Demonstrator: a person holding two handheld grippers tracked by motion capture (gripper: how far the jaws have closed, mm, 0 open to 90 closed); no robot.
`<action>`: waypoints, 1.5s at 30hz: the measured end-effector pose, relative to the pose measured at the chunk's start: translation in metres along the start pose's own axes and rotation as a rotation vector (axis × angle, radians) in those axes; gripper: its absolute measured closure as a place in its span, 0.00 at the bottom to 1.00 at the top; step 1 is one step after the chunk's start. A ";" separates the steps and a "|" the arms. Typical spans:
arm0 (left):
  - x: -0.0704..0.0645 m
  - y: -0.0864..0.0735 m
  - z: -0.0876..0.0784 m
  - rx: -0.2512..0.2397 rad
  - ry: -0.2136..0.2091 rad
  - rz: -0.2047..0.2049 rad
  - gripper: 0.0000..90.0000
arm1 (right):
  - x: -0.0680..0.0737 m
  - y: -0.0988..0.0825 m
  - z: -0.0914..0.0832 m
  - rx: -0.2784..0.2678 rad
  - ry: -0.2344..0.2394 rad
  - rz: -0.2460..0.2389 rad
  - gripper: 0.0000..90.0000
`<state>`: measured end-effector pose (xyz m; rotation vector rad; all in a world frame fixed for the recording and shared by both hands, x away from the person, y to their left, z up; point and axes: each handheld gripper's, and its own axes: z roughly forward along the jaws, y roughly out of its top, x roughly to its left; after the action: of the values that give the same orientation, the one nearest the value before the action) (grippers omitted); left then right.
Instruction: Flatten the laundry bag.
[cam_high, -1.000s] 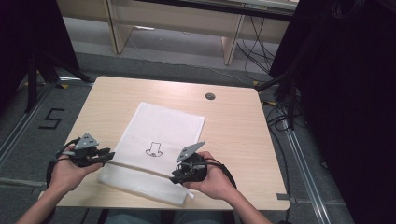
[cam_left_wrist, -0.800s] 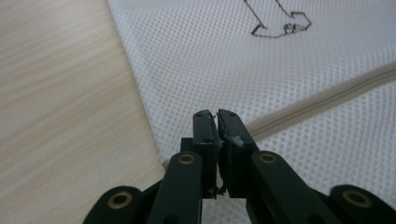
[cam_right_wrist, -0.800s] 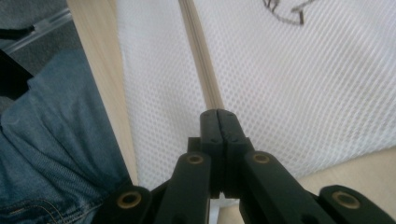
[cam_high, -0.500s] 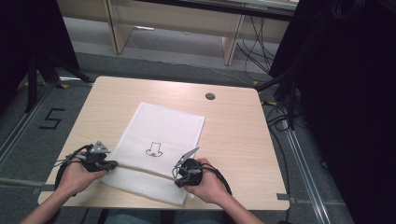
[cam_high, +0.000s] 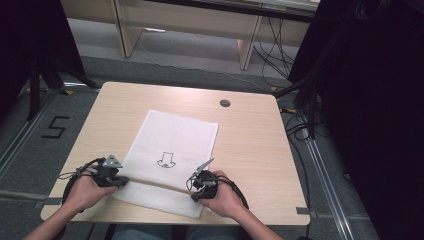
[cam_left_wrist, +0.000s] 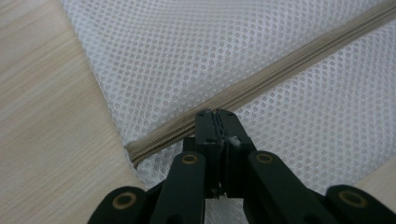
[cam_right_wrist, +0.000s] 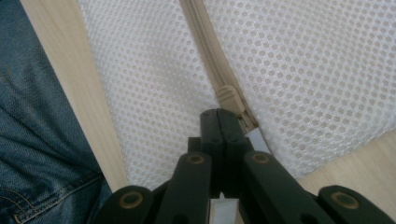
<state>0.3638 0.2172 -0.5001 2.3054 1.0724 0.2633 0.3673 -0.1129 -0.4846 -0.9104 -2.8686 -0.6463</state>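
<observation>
White mesh, fine and full of small holes, makes the laundry bag (cam_high: 172, 150) that lies flat on the wooden tabletop (cam_high: 250, 140), from about the middle toward the near edge. A small black drawing is printed on its upper face. A beige zipper (cam_left_wrist: 280, 70) runs across the bag close to its near end.

Your left gripper (cam_high: 120, 181) is at the bag's left edge, near the near-left corner of the tabletop. In the left gripper view its jaws are pressed together, and their tips (cam_left_wrist: 215, 116) sit on the zipper just beside its end; you pinch the bag there, as far as one can tell.

Your right gripper (cam_high: 198, 192) is at the bag's near-right corner. In the right gripper view its jaws are also together, with a light strip between them just below the zipper slider (cam_right_wrist: 229, 97). It appears to be the pull tab. Blue jeans (cam_right_wrist: 42, 140) show beyond the table's near edge.
</observation>
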 end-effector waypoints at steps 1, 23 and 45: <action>-0.002 0.000 0.001 -0.008 0.000 0.000 0.97 | -0.001 0.000 -0.001 0.004 -0.002 0.001 1.00; -0.030 0.015 0.012 0.014 -0.040 0.090 0.97 | -0.029 -0.017 -0.017 0.042 -0.073 0.067 1.00; -0.053 0.030 0.025 0.004 -0.081 0.141 0.97 | -0.043 -0.039 -0.030 0.041 -0.125 0.123 1.00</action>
<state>0.3581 0.1522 -0.4999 2.3778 0.8734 0.2210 0.3792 -0.1771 -0.4796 -1.1496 -2.8908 -0.5359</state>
